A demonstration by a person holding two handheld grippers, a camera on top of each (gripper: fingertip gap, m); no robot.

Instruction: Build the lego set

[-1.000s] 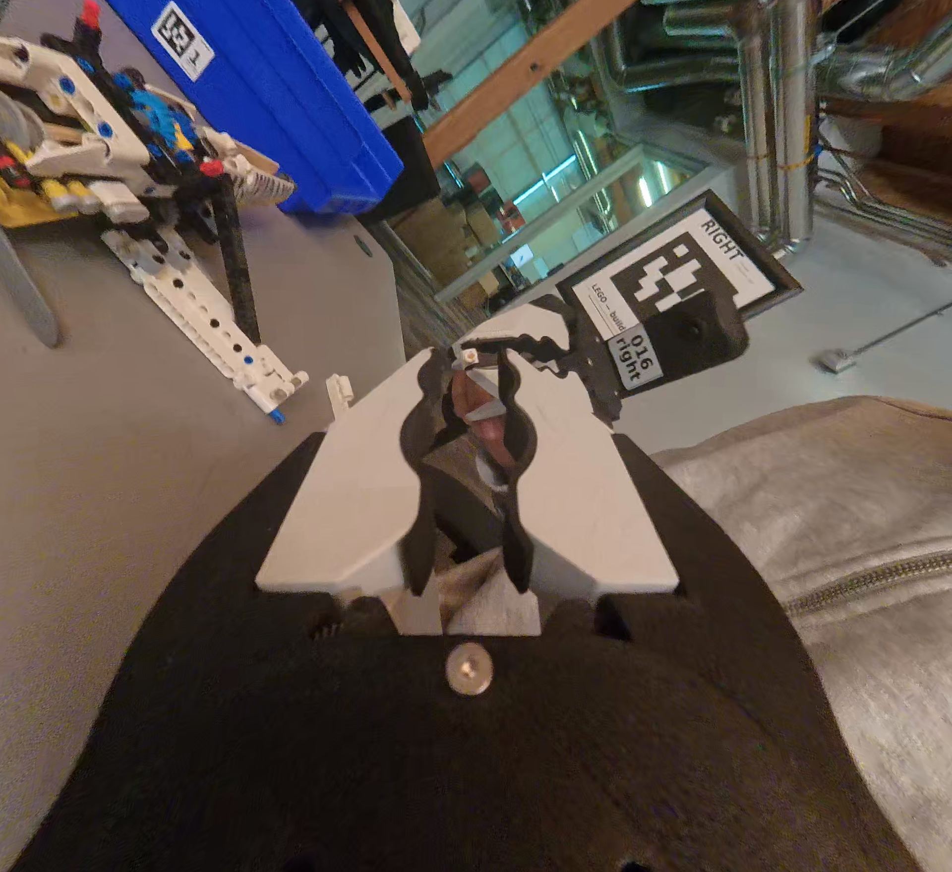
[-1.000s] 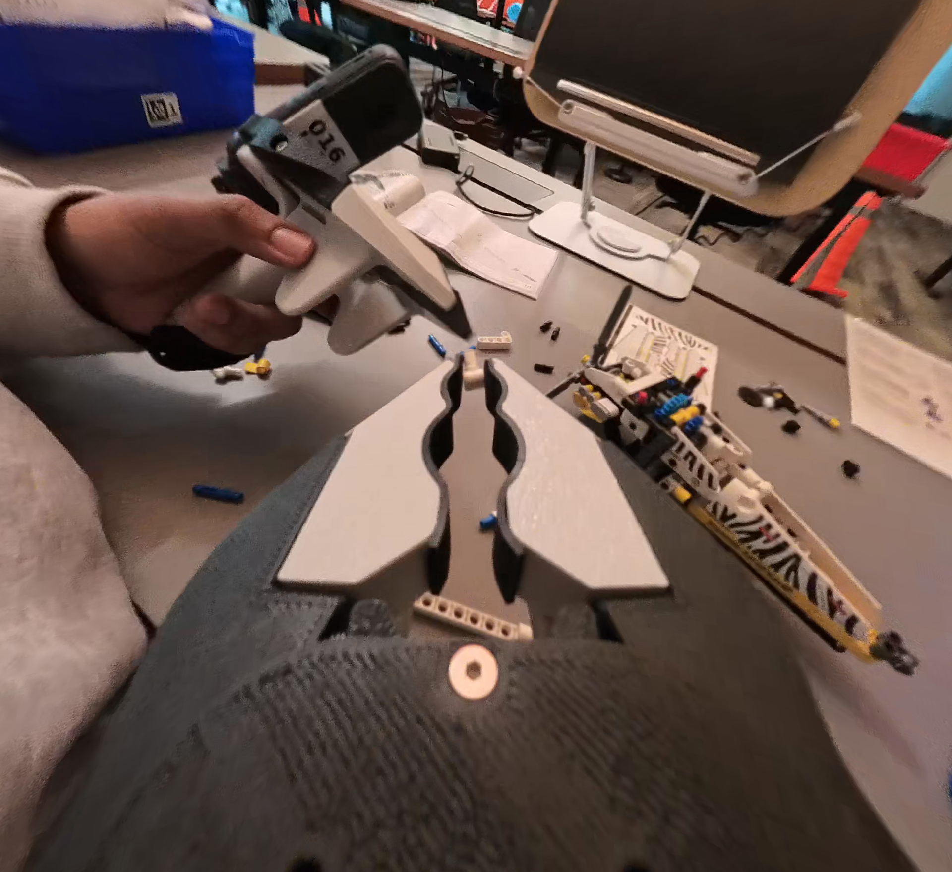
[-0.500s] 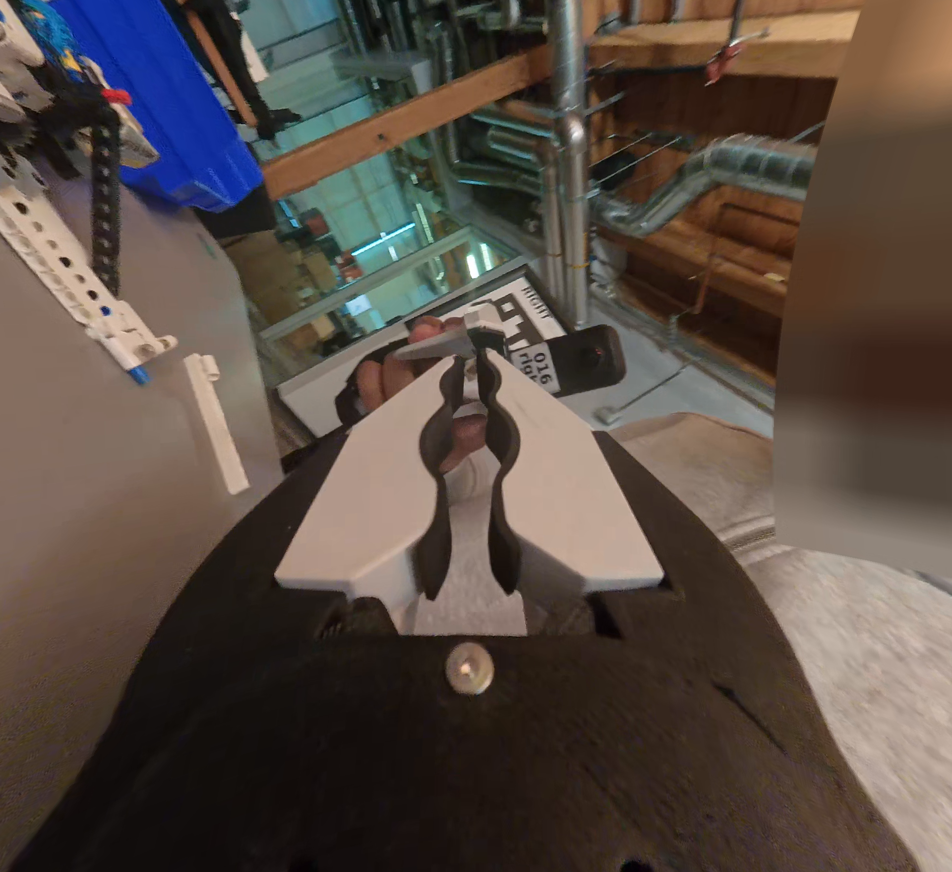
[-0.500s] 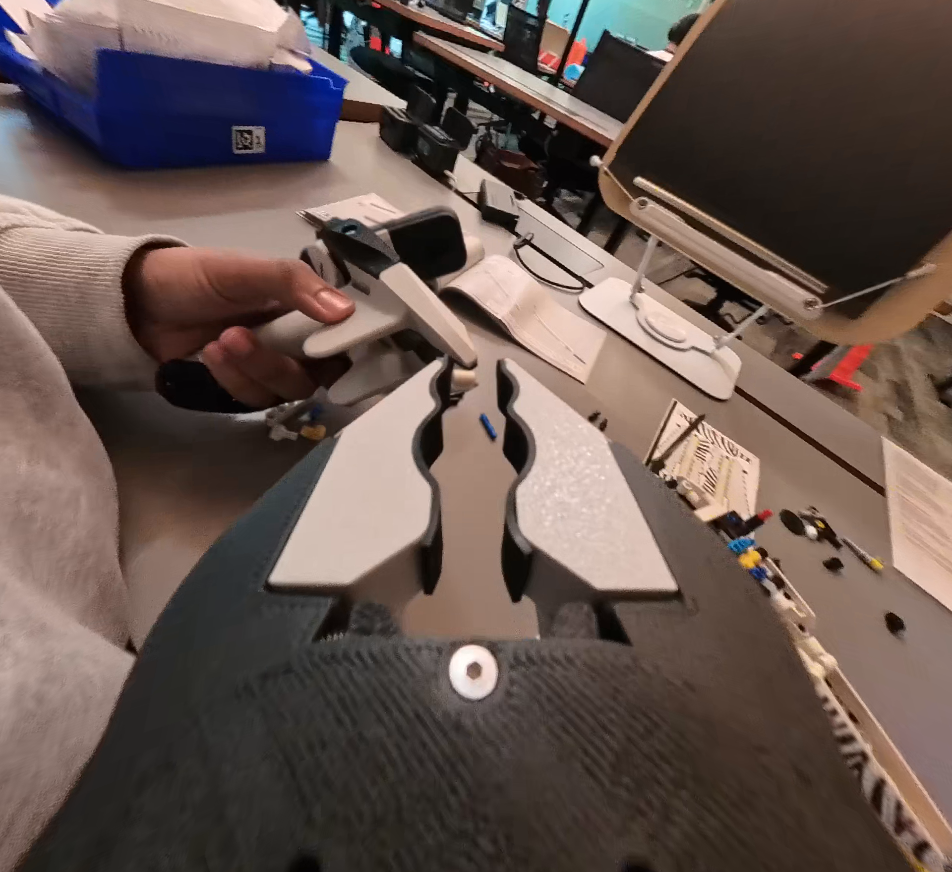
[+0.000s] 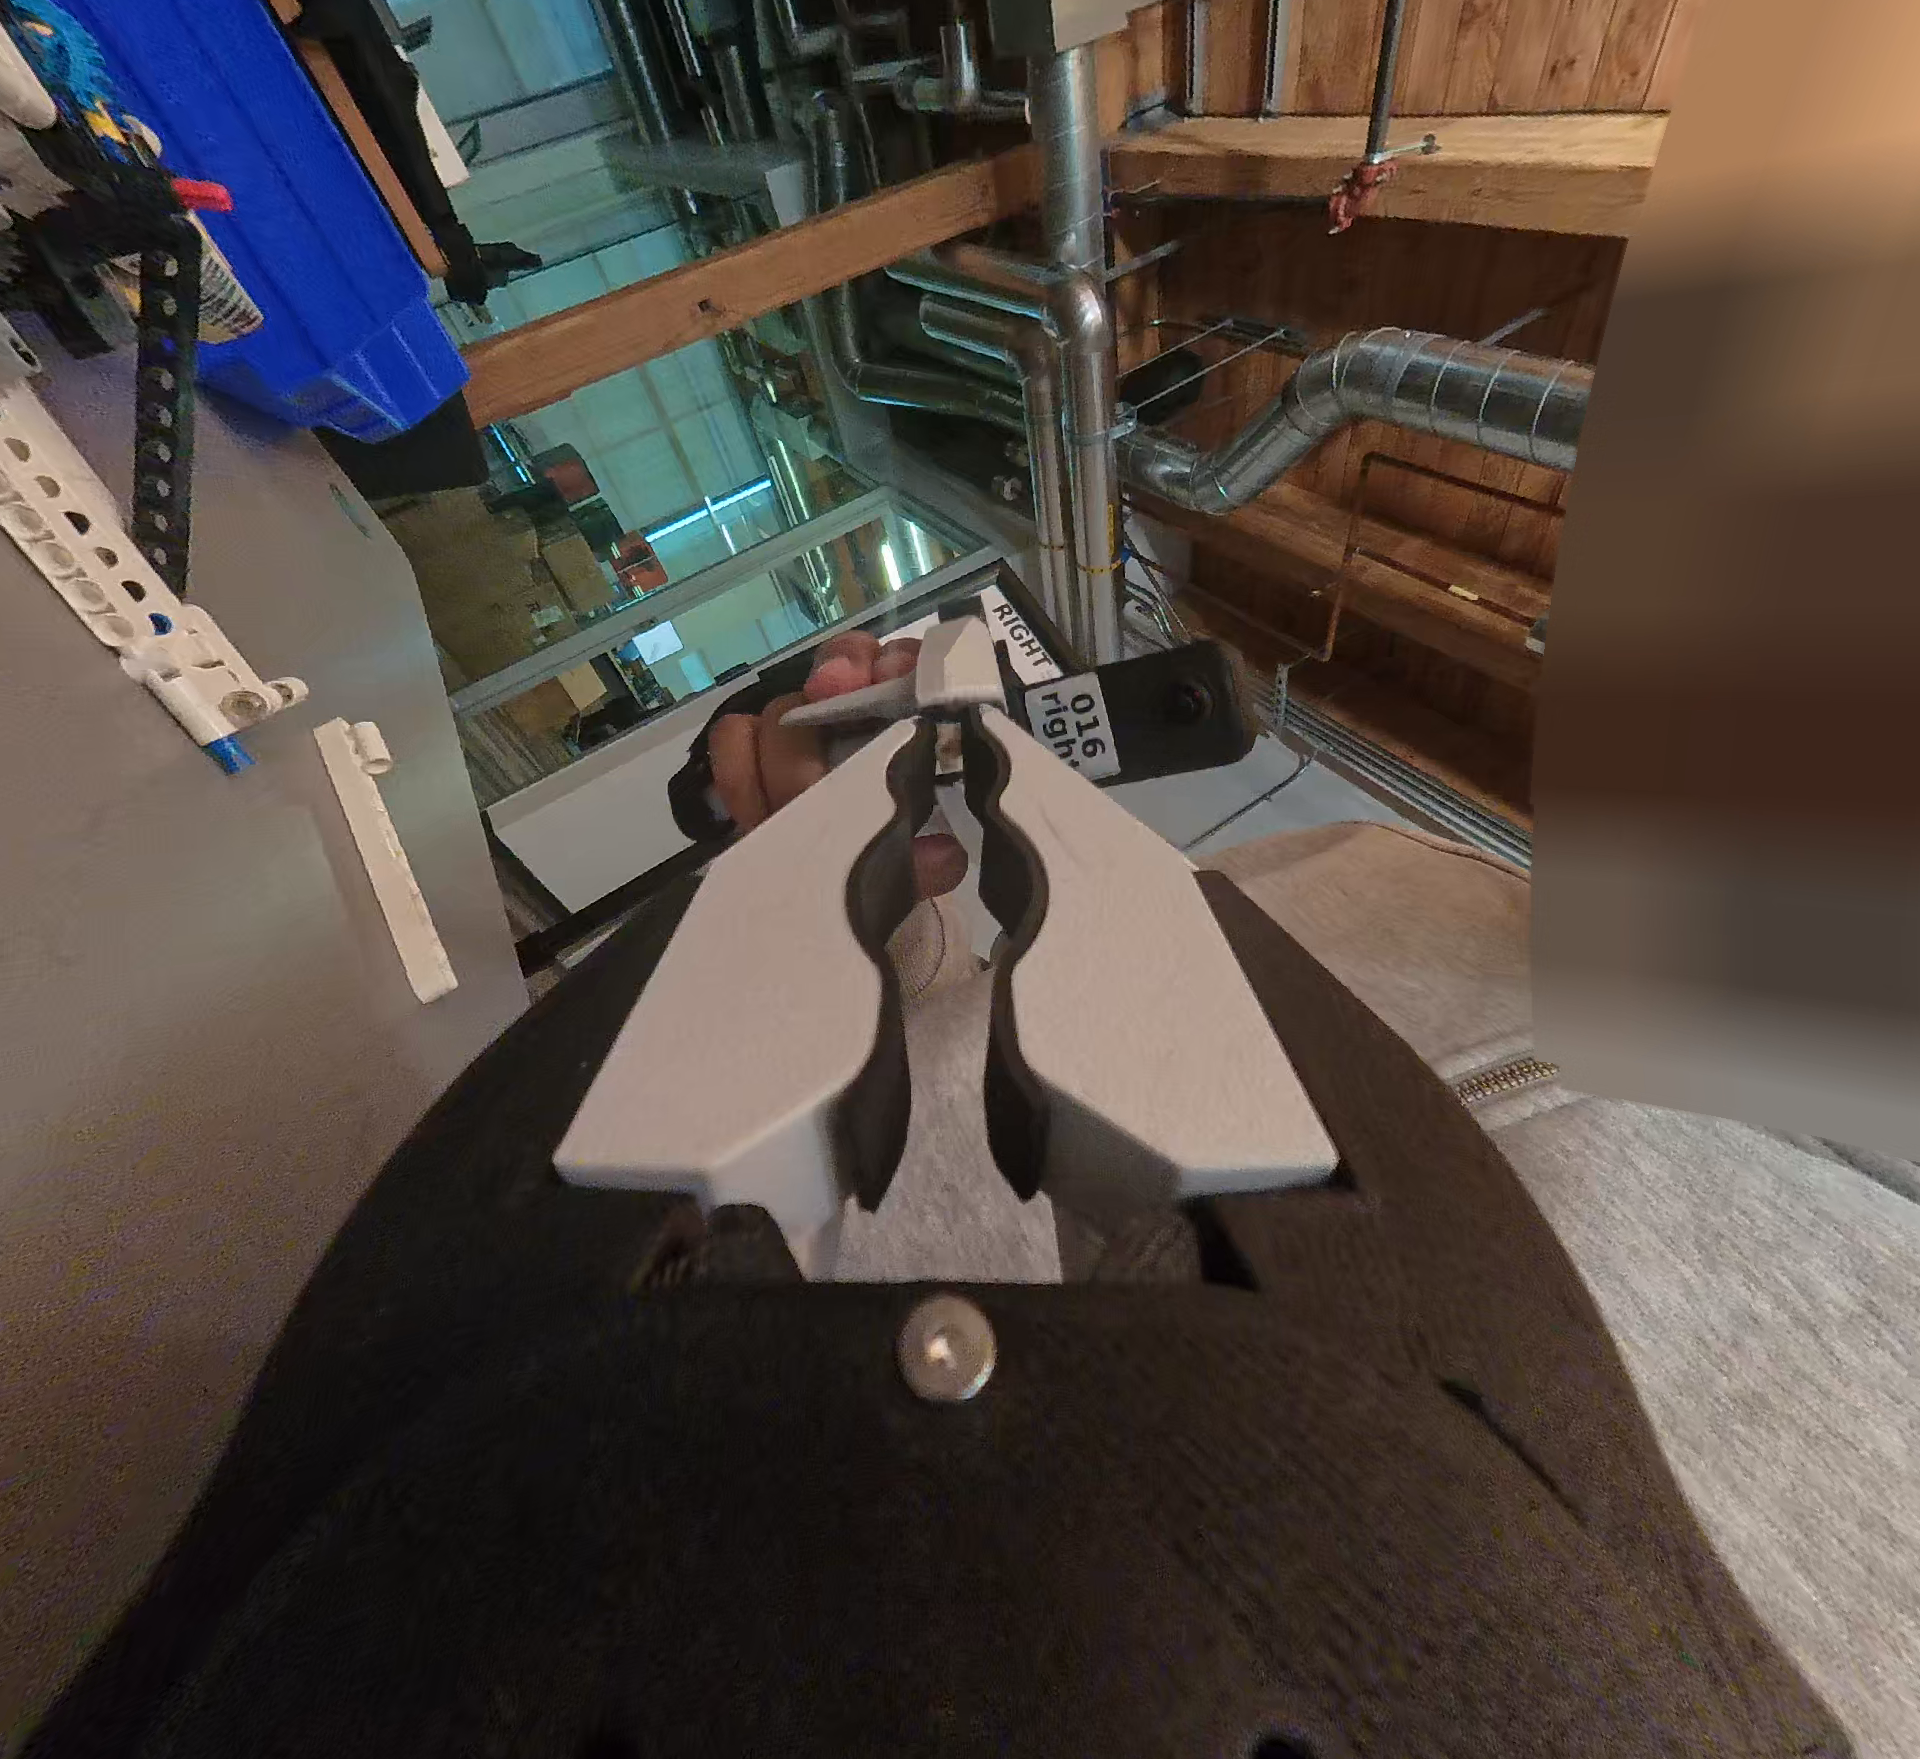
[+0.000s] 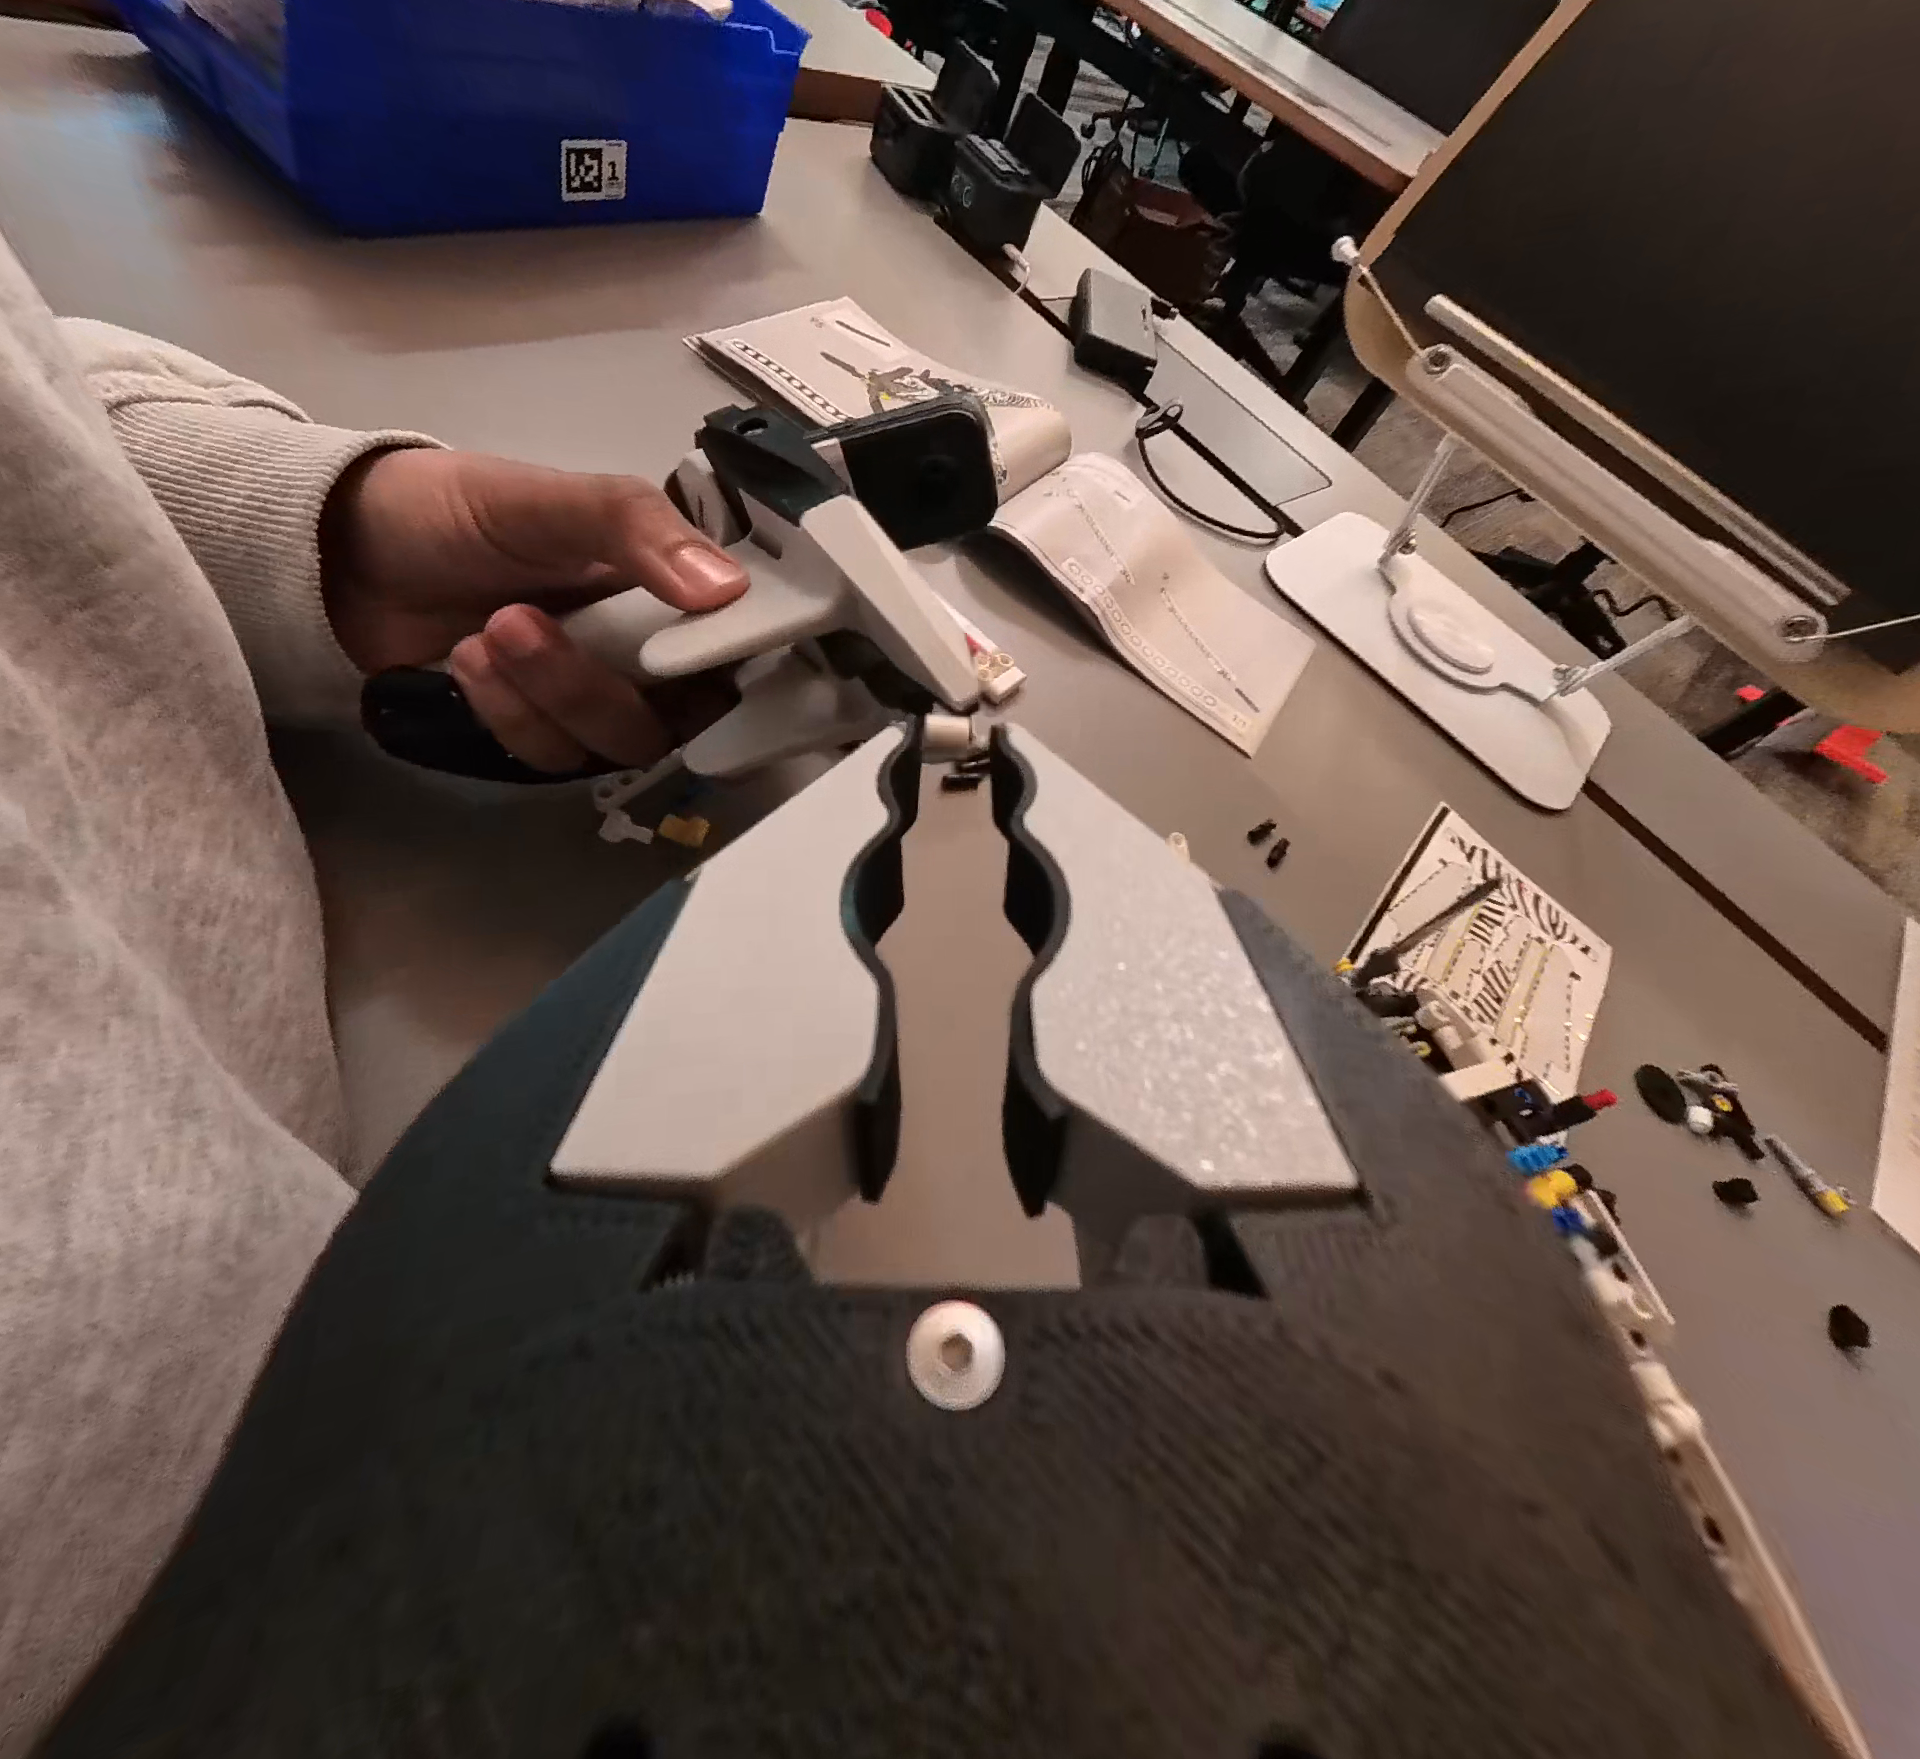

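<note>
My left gripper [image 5: 944, 739] is shut on a small white lego piece [image 5: 948, 753] at its tips. My right gripper [image 6: 957, 737] is shut on another small white piece [image 6: 945, 729]. Both are held up off the grey table [image 6: 520, 327], and their tips nearly touch. The right wrist view shows the left gripper [image 6: 982, 686] in a hand, with its white piece [image 6: 1000, 670] sticking out. The left wrist view shows the right gripper [image 5: 930, 693] just beyond my fingertips. The half-built lego model [image 6: 1507, 1075] with zebra-striped parts lies at the right and also shows in the left wrist view [image 5: 94, 504].
A loose white beam [image 5: 384, 862] lies on the table by the model. A blue bin [image 6: 520, 109] stands at the back left, open instruction booklets [image 6: 1132, 577] lie in the middle, and a screen on a stand [image 6: 1455, 649] is at the right. Small loose pieces [image 6: 1714, 1117] are scattered near the model. Left and right tips are no more than a few centimetres apart.
Both grippers have risen and swung toward each other until their tips nearly meet. The right view has turned away from the model; the left view has tilted up from the table.
</note>
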